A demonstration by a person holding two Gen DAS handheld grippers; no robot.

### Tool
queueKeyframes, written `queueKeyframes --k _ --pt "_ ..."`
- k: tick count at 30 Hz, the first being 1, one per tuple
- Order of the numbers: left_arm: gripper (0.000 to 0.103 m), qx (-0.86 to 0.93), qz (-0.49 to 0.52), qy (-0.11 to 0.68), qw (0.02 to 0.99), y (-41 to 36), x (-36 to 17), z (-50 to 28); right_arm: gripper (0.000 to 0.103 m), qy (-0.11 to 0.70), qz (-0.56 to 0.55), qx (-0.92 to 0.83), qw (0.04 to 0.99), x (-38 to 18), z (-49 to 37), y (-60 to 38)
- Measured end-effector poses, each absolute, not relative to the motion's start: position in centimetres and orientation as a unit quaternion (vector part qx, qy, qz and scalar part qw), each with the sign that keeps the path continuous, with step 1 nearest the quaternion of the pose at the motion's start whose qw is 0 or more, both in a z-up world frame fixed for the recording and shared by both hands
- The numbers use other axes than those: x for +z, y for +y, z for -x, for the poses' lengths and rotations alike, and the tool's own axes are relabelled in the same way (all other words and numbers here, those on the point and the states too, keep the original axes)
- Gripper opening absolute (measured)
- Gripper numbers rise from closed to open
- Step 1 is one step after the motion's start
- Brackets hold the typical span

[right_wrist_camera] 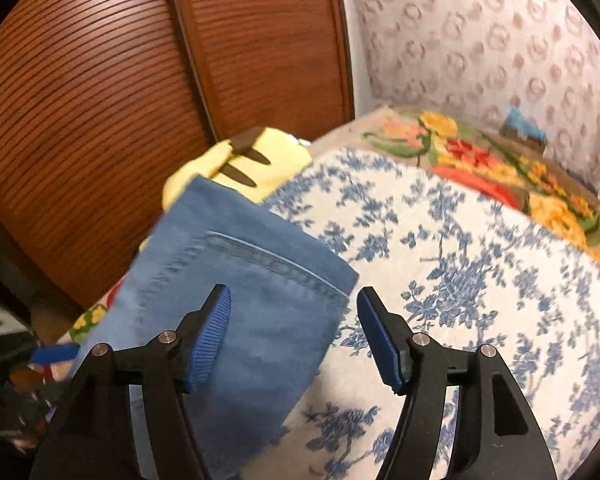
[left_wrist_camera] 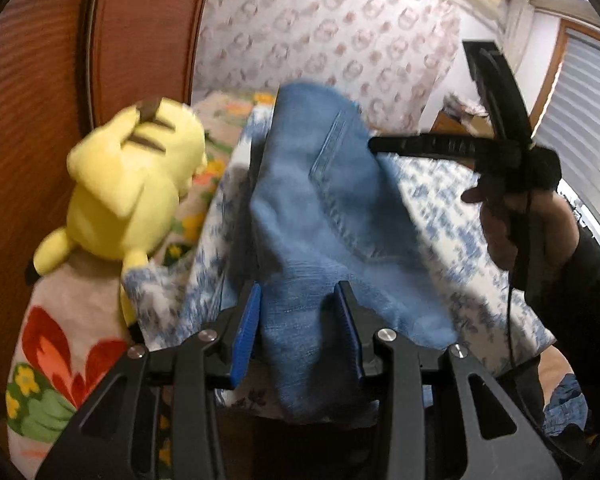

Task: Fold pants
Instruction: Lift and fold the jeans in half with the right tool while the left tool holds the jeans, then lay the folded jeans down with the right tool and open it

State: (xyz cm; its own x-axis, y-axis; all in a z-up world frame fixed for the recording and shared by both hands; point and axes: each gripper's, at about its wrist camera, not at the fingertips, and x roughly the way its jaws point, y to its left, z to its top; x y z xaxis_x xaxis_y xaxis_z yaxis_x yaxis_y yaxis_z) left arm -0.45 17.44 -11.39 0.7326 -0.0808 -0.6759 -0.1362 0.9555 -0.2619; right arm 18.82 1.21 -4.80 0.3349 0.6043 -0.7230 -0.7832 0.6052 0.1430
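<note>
Louvred brown wooden doors (right_wrist_camera: 100,128) fill the upper left of the frame. Patterned pale wallpaper (right_wrist_camera: 480,40) covers the wall at upper right. A bed with a blue-and-white floral cover (right_wrist_camera: 480,264) and bright flowered blanket (right_wrist_camera: 484,168) occupies the centre; a window with blinds (left_wrist_camera: 580,120) is at right.

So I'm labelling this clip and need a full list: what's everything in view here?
jeans: one, blue denim, folded, on the bed, near end between the left tongs' pads
bedspread: one, white with blue flowers, under the jeans
blanket: one, bright floral, along the bed's far edge
plush toy: one, yellow with brown stripes, beside the jeans by the wooden doors
wooden doors: brown, slatted, behind the toy
wallpaper: pale, patterned, behind the bed
left tongs: black, blue pads, closed on the jeans
right tongs: black, blue pads, open over the jeans' edge
</note>
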Motion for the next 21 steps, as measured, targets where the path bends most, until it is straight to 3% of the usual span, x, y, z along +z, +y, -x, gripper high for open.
queueKeyframes --k 8,12,14,15,17,21 --pt "0.041 -0.018 0.2 0.354 0.914 18.8 -13.0 0.9 0.078 0.441 0.063 0.432 0.785 -8.8 -21.9 1.6" --pt "0.022 -0.04 0.216 0.348 0.912 18.8 -12.9 1.0 0.078 0.472 0.027 0.447 0.76 -10.0 -22.5 1.4" --pt "0.011 -0.037 0.214 0.348 0.912 18.9 -12.9 1.0 0.056 0.469 0.029 0.461 0.753 -9.9 -22.1 1.5" --pt "0.006 -0.035 0.215 0.347 0.912 18.9 -12.7 1.1 0.053 0.469 0.031 0.469 0.747 -9.7 -21.8 1.7" --pt "0.004 -0.041 0.22 0.342 0.913 19.1 -12.4 1.3 0.032 0.46 0.038 0.472 0.751 -9.0 -21.2 1.9" --pt "0.003 -0.042 0.214 0.322 0.921 19.5 -10.6 1.5 0.023 0.411 0.043 0.498 0.763 -5.9 -19.6 2.2"
